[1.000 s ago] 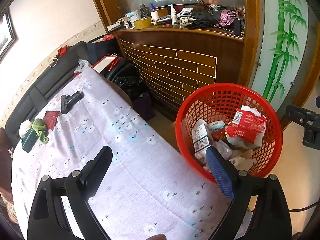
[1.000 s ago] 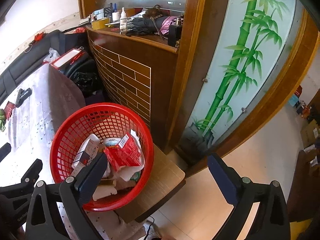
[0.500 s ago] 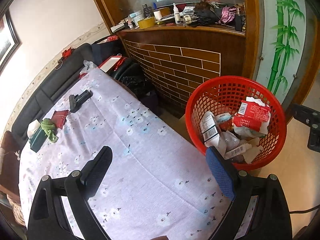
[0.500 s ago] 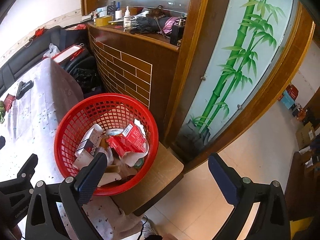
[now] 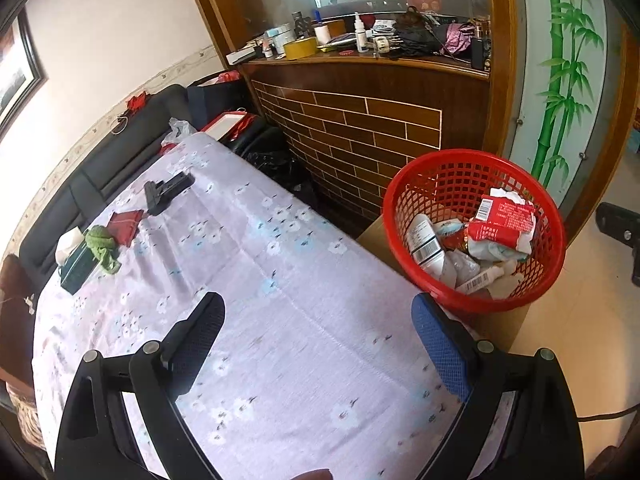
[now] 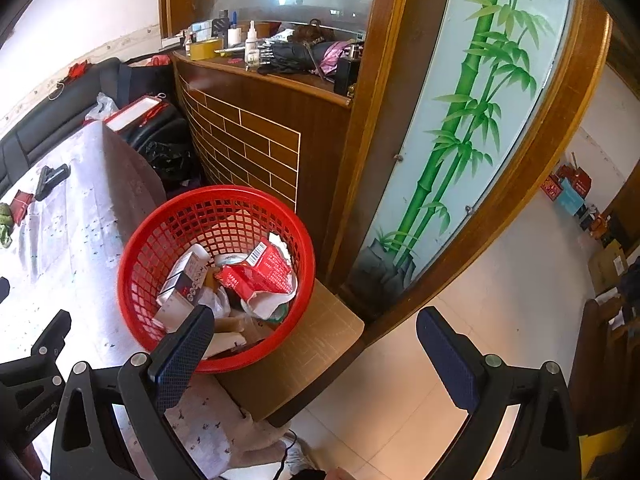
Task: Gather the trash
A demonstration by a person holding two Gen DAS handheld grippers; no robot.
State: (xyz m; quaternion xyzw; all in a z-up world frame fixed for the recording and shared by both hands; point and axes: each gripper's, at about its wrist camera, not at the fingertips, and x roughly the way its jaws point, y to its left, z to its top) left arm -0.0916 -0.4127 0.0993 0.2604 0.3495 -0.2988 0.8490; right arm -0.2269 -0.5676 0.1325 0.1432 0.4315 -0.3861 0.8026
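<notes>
A red mesh basket (image 5: 416, 184) (image 6: 160, 224) stands on a low wooden stool (image 6: 320, 344) beside the table. It holds a torn red packet (image 5: 502, 222) (image 6: 260, 272), white cartons (image 6: 180, 280) and crumpled wrappers. My left gripper (image 5: 316, 336) hangs open and empty above the flowered tablecloth (image 5: 240, 264), left of the basket. My right gripper (image 6: 312, 344) is open and empty too, its left finger over the basket's near rim, its right finger over the tiled floor.
At the table's far end lie a black toy gun (image 5: 166, 192), a red pouch (image 5: 126, 224), a green cloth (image 5: 102, 246) and a dark box. A cluttered wooden counter (image 5: 360, 60) and a bamboo-painted panel (image 6: 460, 140) rise behind the basket. A black sofa (image 5: 100, 168) lines the wall.
Both grippers have drawn back from the basket, which now sits farther off and smaller in both views. More tablecloth shows under the left gripper. Both stayed open.
</notes>
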